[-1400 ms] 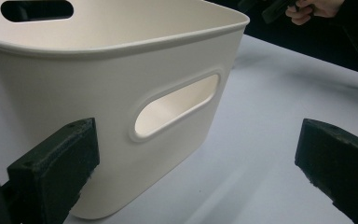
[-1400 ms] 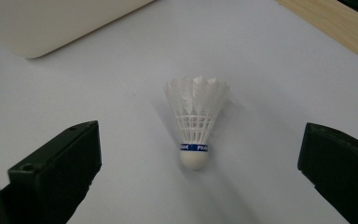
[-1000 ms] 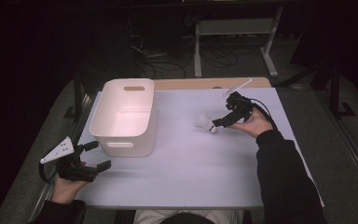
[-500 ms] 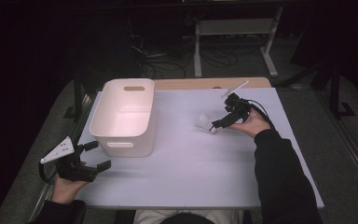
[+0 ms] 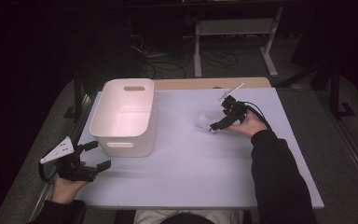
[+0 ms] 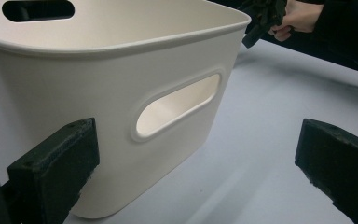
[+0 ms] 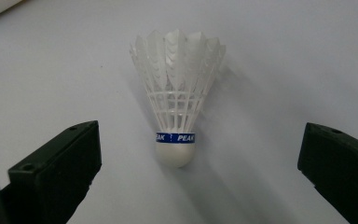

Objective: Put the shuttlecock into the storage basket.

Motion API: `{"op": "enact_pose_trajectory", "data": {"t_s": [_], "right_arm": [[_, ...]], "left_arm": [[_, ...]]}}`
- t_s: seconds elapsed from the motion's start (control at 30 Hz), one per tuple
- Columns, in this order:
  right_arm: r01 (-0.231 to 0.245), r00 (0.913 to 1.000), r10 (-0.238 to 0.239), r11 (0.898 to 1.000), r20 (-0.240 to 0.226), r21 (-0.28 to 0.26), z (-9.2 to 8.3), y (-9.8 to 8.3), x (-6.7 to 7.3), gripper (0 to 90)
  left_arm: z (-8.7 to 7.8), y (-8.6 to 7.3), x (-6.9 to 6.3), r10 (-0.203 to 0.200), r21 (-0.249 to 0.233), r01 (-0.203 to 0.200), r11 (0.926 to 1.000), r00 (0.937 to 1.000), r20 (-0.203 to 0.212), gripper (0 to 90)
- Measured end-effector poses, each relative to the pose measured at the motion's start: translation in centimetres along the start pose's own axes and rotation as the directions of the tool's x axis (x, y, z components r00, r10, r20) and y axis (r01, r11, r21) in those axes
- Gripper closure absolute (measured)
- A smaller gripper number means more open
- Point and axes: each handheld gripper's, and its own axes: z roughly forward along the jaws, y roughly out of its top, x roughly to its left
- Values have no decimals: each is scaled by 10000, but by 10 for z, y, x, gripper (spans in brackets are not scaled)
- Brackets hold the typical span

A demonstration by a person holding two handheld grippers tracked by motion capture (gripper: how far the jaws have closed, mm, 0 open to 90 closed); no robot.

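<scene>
- Shuttlecock (image 7: 176, 105) is lying on the table (image 5: 191, 158), well right of the bin (image 5: 126, 116).
- Right gripper (image 5: 216, 125) is hovering at it, jaws wide, nothing held.
- Likely featherlight, fragile skirt; pinching the cork looks safest.
- Left gripper (image 5: 95, 156) is idling near the bin, jaws wide.

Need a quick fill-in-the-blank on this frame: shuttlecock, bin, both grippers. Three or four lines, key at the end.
1. The right gripper has its jaws ____ on either side of the shuttlecock.
2. The band above the shuttlecock's cork is ____ in colour.
3. The left gripper points at the bin, whose colour is ____.
4. The shuttlecock lies on the ____, outside the bin.

Missing words: open; blue; white; table
</scene>
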Motion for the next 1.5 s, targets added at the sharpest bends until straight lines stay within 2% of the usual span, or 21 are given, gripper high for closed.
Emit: {"op": "enact_pose_trajectory", "data": {"t_s": [0.33,0.63,0.83,0.93,1.07,1.27,1.5], "right_arm": [[77,9999,-72,9995,-151,312,11,0,1,0],[-76,9994,96,9981,-326,618,19,-2,-3,5],[-65,9975,102,9986,-692,532,19,-2,-6,130],[-4,9967,47,9986,-812,537,20,-2,-6,154],[125,9959,-64,9977,-898,670,22,-2,-5,215],[163,9918,-52,9962,-1278,859,23,-2,-6,354],[223,9902,-74,9942,-1396,1053,26,-4,-7,455]], "left_arm": [[0,0,0,1,17,-1,10000,10000,15,0],[0,0,0,-5,28,4,10000,10000,33,0],[0,0,0,3,25,-3,10000,10000,40,0],[0,0,0,-4,26,4,10000,10000,28,0],[0,0,0,-5,31,5,10000,10000,26,0],[0,0,0,-11,17,11,10000,10000,32,0],[0,0,0,-10,14,10,10000,10000,36,0]]}}
